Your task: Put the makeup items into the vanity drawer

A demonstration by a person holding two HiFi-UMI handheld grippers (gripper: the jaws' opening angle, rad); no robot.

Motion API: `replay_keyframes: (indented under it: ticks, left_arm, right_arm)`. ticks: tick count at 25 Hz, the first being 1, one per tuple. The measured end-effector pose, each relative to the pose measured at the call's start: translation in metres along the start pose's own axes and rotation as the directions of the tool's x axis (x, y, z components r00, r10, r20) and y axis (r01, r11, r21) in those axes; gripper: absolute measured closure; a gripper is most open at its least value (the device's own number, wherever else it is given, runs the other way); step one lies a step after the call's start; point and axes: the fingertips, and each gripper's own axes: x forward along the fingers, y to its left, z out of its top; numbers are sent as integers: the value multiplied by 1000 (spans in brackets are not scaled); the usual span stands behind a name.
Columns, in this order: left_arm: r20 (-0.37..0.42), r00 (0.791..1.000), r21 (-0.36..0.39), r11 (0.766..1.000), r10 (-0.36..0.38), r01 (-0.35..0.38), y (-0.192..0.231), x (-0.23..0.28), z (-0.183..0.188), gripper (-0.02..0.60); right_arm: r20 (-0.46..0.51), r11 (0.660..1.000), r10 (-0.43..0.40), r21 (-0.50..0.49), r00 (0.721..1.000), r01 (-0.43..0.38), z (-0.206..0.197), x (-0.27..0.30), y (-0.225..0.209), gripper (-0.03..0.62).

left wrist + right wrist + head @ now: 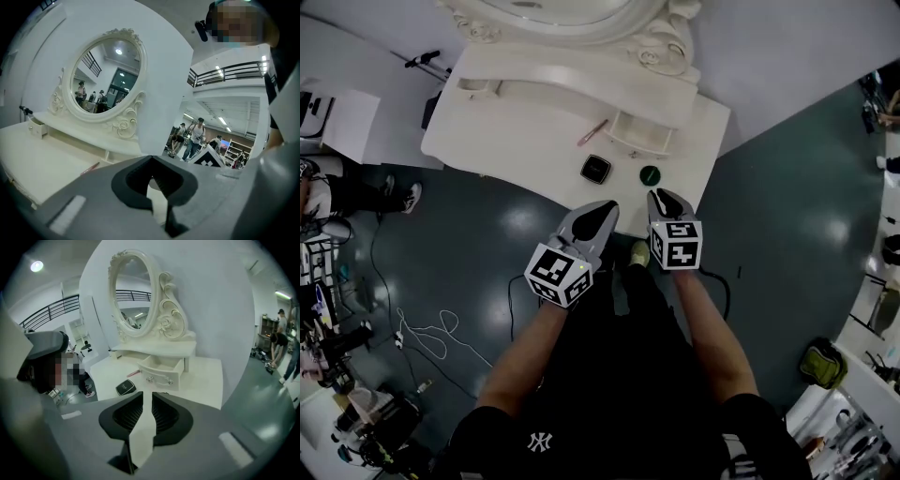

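The white vanity (pixel 516 141) fills the far side, set against a pale wall, with grey-green floor (pixel 787 187) on its near, left and right sides. One oval mirror (pixel 136 291) in a carved frame stands on a raised shelf at the back.

Under the right end of that shelf, one small drawer (pixel 642 134) stands pulled open toward the near side. Three makeup items lie on the tabletop, all outside the drawer:
- One black square compact (pixel 595 169) near the front edge, just left of the drawer.
- One dark green round pot (pixel 650 175) right of the compact, in front of the drawer.
- One pink pencil (pixel 592 132) farther back, left of the drawer.

The two grippers hang just short of the near edge, both empty. The left gripper (pixel 605 208) has its tips pressed together. The right gripper (pixel 666 199), just behind the green pot, has its jaws a narrow slit apart.

On the floor, a loose white cable (pixel 431 333) lies at the left and a yellow-green bag (pixel 822 364) at the right.
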Motion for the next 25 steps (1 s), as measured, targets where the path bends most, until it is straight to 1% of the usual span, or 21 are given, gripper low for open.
replay_keyframes:
  ticks: [4,7,13,18,19,22,25]
  left_arm:
    - [-31,999,-6,999,-40,40,9,11,-11,581]
    - [-52,996,-7,997,-73,73,16,19,-15,581]
    - [-89,987,-13,991,-132,132,30,33,-21,581]
    - [-111,980,-28,987,-163,161,42,40,-26,581]
    - [-114,979,-31,986,-167,165,44,41,-27,581]
    - [-121,977,-40,984,-176,172,52,43,-28,581]
    - [-127,975,-45,983,-184,180,56,43,-29,581]
  right_arm:
    - [-54,999,-53,-5,997,52,-10,24,-6,507]
    - [-106,996,-91,-3,990,92,-17,41,-10,502]
    - [-182,985,-166,17,969,172,-27,68,-20,482]
    - [-237,976,-201,31,950,214,-34,78,-22,468]
    - [-249,974,-213,21,945,225,-36,79,-23,472]
    - [-272,969,-239,-1,932,248,-39,81,-25,562]
    - [-278,968,-239,2,931,249,-42,82,-26,571]
